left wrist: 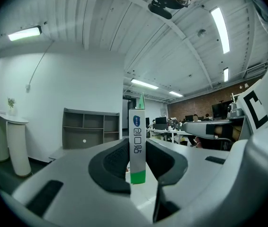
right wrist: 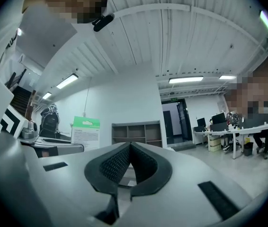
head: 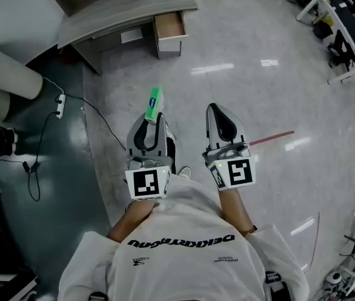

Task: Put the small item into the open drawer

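Observation:
My left gripper (head: 153,119) is shut on a slim white carton with green ends (head: 155,101), held at waist height over the floor. In the left gripper view the carton (left wrist: 137,145) stands upright, pinched between the two dark pads (left wrist: 114,161). My right gripper (head: 216,110) hangs beside it, shut with nothing in it; its tips meet in the right gripper view (right wrist: 130,146), where the carton (right wrist: 85,129) shows at the left. The open drawer (head: 169,32) juts from a grey desk (head: 121,12) a few steps ahead.
A cable and power strip (head: 59,105) lie on the dark floor at the left, near white round pillars (head: 11,74). A red tape line (head: 271,137) marks the floor at the right. Office desks and chairs (head: 340,24) stand at the far right. A grey shelf unit (left wrist: 89,129) backs the wall.

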